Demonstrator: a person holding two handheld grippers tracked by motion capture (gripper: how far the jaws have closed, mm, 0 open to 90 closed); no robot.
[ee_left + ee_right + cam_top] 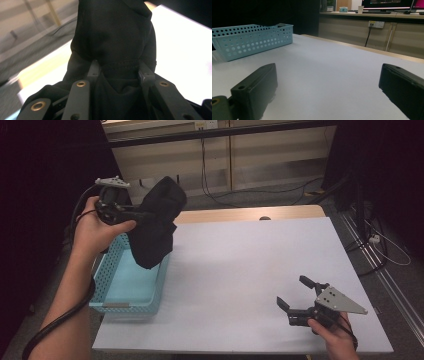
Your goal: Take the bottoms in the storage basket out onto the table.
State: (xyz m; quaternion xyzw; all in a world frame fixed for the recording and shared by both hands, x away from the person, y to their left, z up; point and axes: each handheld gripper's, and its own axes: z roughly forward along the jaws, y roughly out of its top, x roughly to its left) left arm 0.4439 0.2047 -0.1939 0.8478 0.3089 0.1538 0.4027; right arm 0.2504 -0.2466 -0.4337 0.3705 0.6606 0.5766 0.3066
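White table [240, 270] | left hand-held gripper [131, 213] clamps black cloth [157, 222] | no legible writing

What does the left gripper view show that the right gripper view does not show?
Left gripper view: the black cloth pinched in the left tongs, hanging in folds before them. Right gripper view: the light blue perforated basket, the right tongs open with nothing between them, and a wall socket behind. Both share the white table.

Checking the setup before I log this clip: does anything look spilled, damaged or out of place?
Nothing stands out. The left gripper holds a black cloth bunched in the air over the light blue perforated plastic basket; the right gripper rests open on the white table.
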